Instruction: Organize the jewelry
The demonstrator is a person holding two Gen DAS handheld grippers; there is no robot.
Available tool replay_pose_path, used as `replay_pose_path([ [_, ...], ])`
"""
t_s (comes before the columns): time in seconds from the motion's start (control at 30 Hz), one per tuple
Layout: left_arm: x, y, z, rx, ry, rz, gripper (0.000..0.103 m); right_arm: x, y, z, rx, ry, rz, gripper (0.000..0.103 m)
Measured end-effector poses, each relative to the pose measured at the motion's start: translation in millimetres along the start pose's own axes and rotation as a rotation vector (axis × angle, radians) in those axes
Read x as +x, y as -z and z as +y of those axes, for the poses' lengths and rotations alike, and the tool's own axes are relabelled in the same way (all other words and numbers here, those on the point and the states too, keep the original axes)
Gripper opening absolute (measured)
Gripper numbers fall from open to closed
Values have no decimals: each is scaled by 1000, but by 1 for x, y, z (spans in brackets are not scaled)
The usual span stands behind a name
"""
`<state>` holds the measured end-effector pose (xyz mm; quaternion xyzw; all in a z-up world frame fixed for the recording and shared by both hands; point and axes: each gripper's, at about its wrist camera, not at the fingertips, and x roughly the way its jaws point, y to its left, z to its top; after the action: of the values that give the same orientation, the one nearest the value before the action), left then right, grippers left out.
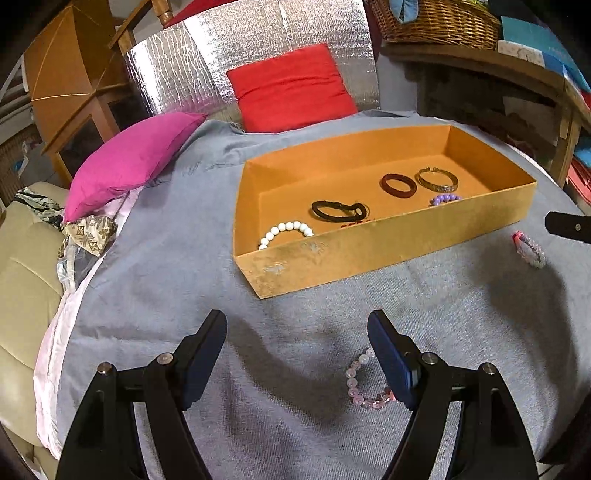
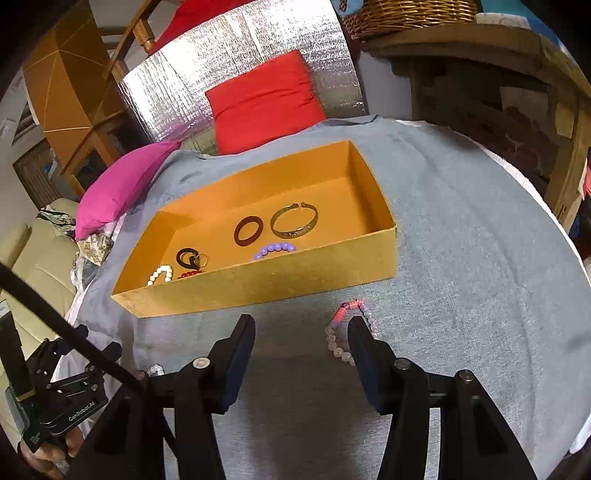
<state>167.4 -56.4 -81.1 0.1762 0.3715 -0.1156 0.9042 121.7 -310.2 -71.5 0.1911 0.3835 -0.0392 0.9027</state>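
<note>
With both claws apart and empty, the right gripper (image 2: 301,325) near the pink-and-clear bracelet (image 2: 351,328) and the left gripper (image 1: 297,321) beside the pale pink bracelet (image 1: 364,380), each lying near the orange box (image 1: 369,247), a fingertip may nudge beads aside instead of pinching them.

I am in a lived-in home room: a grey cloth (image 1: 184,258) covers the surface before me, with a magenta cushion (image 1: 129,162), a red cushion (image 1: 291,88), a cream upholstered seat (image 1: 26,266), a wicker basket (image 1: 436,22) on wooden shelving (image 1: 517,70)
</note>
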Motion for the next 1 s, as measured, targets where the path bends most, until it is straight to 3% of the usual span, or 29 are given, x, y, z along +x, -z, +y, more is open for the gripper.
replay_pose_path([
  [0.37, 15, 9, -10, 66, -8, 56, 79, -7, -2, -22, 47, 0, 13, 59],
  [0.73, 21, 28, -1, 82, 103, 123, 79, -6, -3, -68, 196, 15, 44, 59],
  [1.0, 26, 33, 7, 56, 122, 158, 79, 10, 2, -63, 215, 1, 99, 59],
])
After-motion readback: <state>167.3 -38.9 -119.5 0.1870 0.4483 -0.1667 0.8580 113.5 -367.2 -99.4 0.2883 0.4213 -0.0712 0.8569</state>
